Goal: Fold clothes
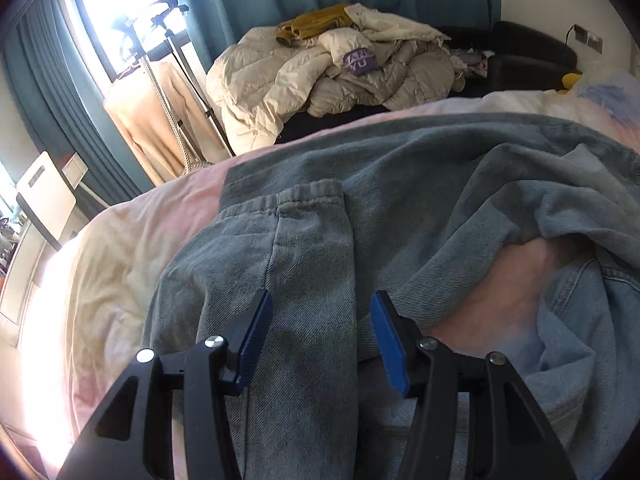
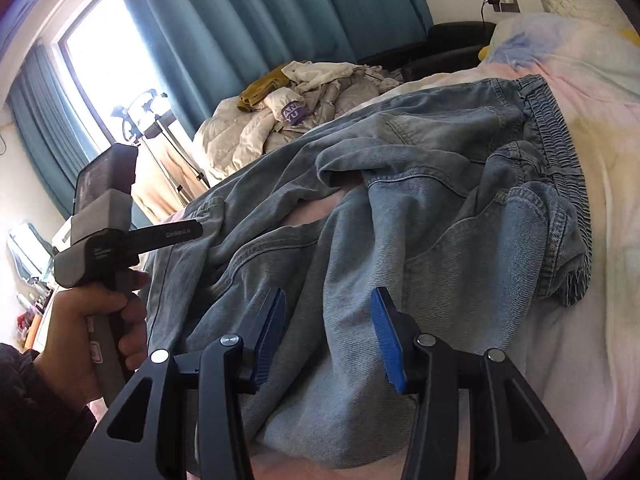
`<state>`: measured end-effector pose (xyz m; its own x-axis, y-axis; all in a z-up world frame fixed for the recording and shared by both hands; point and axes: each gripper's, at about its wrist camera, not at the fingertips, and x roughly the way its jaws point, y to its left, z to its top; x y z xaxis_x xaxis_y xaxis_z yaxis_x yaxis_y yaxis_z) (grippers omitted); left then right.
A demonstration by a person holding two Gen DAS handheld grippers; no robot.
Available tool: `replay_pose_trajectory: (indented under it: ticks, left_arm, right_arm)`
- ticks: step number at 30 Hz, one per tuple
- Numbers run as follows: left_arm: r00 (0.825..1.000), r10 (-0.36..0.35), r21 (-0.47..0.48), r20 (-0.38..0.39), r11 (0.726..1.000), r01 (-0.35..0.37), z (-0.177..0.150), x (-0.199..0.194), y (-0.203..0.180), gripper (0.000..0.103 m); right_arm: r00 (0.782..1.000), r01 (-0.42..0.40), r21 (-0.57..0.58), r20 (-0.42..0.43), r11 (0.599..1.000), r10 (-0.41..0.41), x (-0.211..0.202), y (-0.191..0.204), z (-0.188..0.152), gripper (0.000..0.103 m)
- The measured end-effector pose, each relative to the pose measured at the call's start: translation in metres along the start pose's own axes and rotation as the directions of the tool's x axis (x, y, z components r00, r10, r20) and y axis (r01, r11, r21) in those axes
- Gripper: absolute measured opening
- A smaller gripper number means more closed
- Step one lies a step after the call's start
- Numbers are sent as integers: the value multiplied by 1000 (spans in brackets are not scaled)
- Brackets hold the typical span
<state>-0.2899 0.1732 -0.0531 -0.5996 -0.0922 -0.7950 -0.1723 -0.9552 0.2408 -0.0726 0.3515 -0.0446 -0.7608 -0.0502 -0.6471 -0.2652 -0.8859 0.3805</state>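
1. Both claws stand wide apart and grip nothing; the left claw (image 1: 322, 336) hangs low over a leg of the jeans (image 1: 312, 264), the denim running between and under its blue pads (image 1: 256, 340), though whether the pads touch the cloth I cannot tell.
2. Right claw (image 2: 329, 330) is spread just as wide over the seat end of the jeans (image 2: 420, 208); a ridge of denim rises between its pads (image 2: 386, 340), with nothing pinched.
3. Jeans lie rumpled on the bed (image 1: 120, 264); ahead of the left claw sits a hem (image 1: 288, 200), lying on the other leg; to its right a gap in the denim shows the pink sheet.
4. Ahead and right of the right claw runs the waistband (image 2: 560, 148); to its left the person's hand (image 2: 92, 320) holds the other tool, whose finger reaches over the leg.
5. Judged from this, the step in hand is the first one: the jeans are not yet flat, and no fold is made.
6. Next move likely calls for each claw to drop, close on a single layer or an edge, and pull the legs straight; the risk is catching the sheet along with the denim.
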Motion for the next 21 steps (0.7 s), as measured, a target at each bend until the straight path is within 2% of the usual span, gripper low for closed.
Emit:
replay_pose_trajectory:
  ticks: [3, 10, 15, 18, 19, 20, 21]
  left_arm:
    - [998, 49, 69, -44, 997, -46, 3, 20, -8, 53]
    - [991, 97, 145, -91, 986, -83, 7, 43, -19, 53]
    - [990, 100, 114, -96, 990, -88, 10, 34, -8, 52]
    - [992, 109, 66, -65, 992, -105, 8, 17, 7, 34]
    - [990, 124, 47, -59, 991, -122, 8, 11, 15, 22]
    - [989, 139, 28, -54, 990, -138, 7, 5, 22, 14]
    - [989, 138, 9, -52, 990, -137, 5, -1, 30, 12]
  right_arm:
    - [998, 56, -45, 24, 997, -55, 7, 4, 1, 45]
    - [998, 64, -80, 25, 995, -62, 21, 11, 1, 45]
    - [997, 70, -104, 37, 992, -67, 20, 14, 1, 45]
    - [997, 75, -109, 45, 991, -70, 17, 15, 1, 45]
    - [996, 77, -110, 47, 991, -73, 16, 15, 2, 45]
    - [996, 80, -113, 50, 990, -75, 14, 15, 2, 45]
    - [995, 83, -117, 56, 990, -76, 12, 16, 2, 45]
